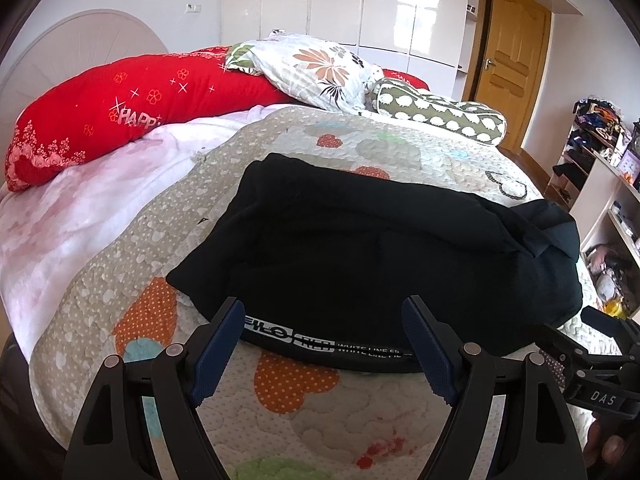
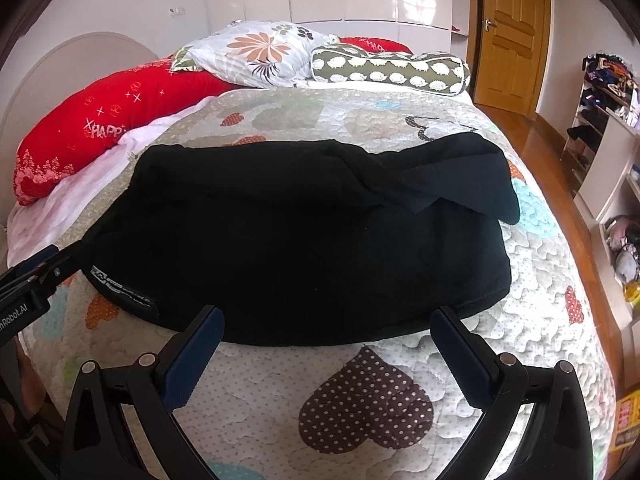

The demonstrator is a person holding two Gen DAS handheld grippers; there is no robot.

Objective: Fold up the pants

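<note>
The black pants [image 1: 360, 240] lie folded in a wide bundle across the heart-print quilt [image 2: 400, 364] on the bed, waistband [image 1: 340, 346] at the near edge. Left gripper [image 1: 324, 312] is spread wide with its tips right at that waistband, nothing pinched. Right gripper [image 2: 326, 320] is also spread, tips at the pants' near edge.

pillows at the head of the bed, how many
3: long red pillow on the left, white floral pillow in the middle overlapping it, olive bolster with white spots on the right. More may be hidden behind.
</note>
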